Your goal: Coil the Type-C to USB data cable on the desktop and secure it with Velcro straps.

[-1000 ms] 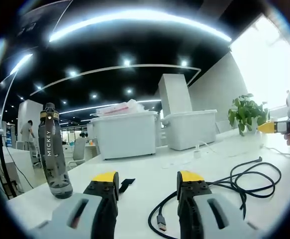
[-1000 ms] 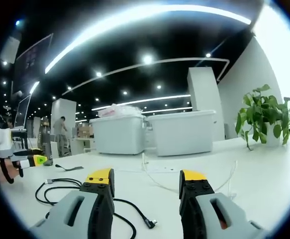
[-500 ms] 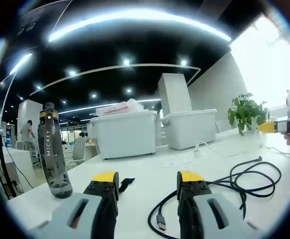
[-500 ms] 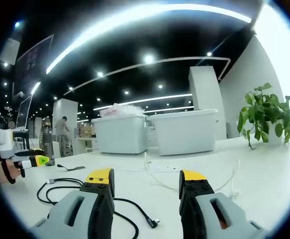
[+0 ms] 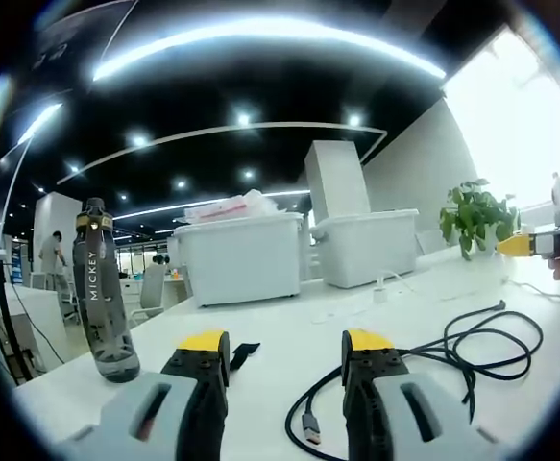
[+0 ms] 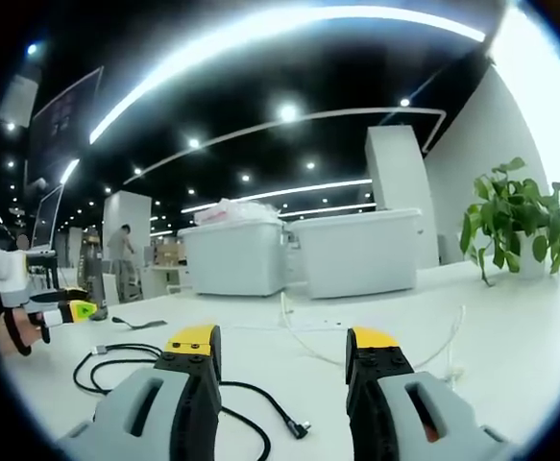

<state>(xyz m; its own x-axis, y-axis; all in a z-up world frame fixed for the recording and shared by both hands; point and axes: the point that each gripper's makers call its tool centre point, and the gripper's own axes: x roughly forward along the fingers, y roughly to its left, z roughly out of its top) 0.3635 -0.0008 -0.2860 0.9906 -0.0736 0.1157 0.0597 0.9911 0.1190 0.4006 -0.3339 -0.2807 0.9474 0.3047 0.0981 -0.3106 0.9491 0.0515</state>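
Observation:
A black data cable (image 5: 472, 348) lies in loose loops on the white desk, its USB plug (image 5: 310, 428) just left of my left gripper's right jaw. My left gripper (image 5: 284, 351) is open with nothing between its jaws. A black Velcro strap (image 5: 244, 353) lies flat beside its left jaw. In the right gripper view the same cable (image 6: 135, 367) trails across the desk with a small plug (image 6: 297, 429) between the jaws of my open right gripper (image 6: 284, 338). The strap (image 6: 137, 325) lies further back. The left gripper (image 6: 54, 311) enters from the left, the right gripper (image 5: 539, 244) from the right.
A dark bottle (image 5: 106, 293) stands upright at the left of the desk. Two white storage bins (image 5: 243, 258) (image 5: 369, 248) stand at the back. A potted plant (image 5: 476, 219) sits at the right, and a thin white cable (image 6: 304, 336) runs across the desk.
The right gripper view has drifted slightly left, so the cable and plant sit a little further right. The cable and strap lie as before.

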